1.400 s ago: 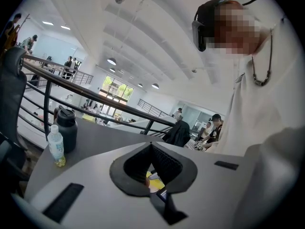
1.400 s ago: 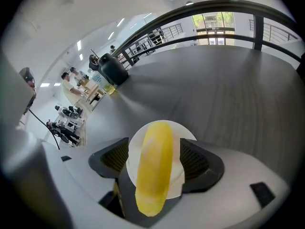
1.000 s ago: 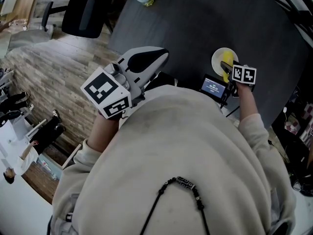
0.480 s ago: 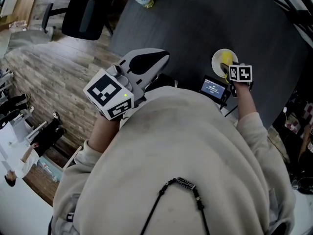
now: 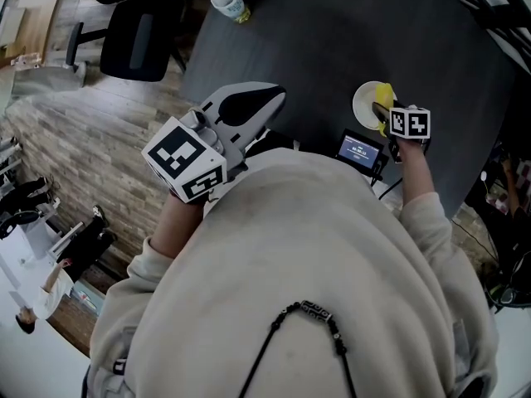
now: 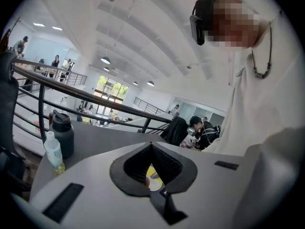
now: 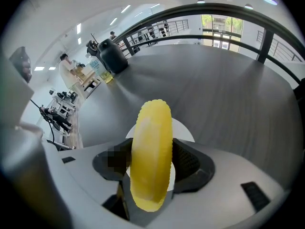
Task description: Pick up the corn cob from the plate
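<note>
Right hand-held gripper (image 7: 151,163) has the corn cob (image 7: 152,128) clamped, pads pressing both flanks, the cob running six to twelve o'clock between the jaws. The white plate (image 7: 183,129) peeks out just behind it on the dark counter (image 7: 228,80). Left hand-held gripper (image 6: 151,144) sits well apart at nine o'clock, jaws closed tip to tip.

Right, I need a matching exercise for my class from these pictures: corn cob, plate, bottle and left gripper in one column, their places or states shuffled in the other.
Things:
1. corn cob
2. plate
3. bottle
4. left gripper

Places or states:
A. shut, holding nothing
B. clamped in the right gripper
C. white, on the dark table
D. near the table's far edge

Pairs: 1-B, 2-C, 3-D, 4-A
</note>
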Tool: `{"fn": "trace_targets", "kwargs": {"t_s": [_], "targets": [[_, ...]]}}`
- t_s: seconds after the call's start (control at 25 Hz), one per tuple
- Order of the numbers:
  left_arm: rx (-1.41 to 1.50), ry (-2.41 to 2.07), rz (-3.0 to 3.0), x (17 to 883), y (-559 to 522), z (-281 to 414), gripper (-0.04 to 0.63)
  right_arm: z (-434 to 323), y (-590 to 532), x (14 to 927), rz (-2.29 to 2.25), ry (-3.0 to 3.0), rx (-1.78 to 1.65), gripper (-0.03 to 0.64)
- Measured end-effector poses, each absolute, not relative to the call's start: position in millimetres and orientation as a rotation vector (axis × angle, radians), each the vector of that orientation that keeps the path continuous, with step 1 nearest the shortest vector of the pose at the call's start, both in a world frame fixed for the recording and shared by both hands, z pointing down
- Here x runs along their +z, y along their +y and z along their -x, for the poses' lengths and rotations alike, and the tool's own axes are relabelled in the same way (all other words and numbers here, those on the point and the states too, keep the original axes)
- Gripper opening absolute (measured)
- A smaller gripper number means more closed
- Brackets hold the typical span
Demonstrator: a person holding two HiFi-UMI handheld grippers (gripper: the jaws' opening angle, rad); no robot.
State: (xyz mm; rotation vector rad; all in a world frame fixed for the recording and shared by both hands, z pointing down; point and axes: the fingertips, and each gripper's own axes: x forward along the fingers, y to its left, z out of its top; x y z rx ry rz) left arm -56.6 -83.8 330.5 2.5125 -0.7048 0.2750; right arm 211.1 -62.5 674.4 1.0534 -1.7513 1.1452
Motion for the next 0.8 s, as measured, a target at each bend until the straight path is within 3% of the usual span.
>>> {"fn": "trace_targets", "kwargs": {"t_s": [0.8], "targets": [[0.207, -0.396, -2.719, 302.5, -114.7, 6.8, 0.006, -184.3, -101.8, 455.3, -1.322, -2.251, 1.009, 0.262]]}}
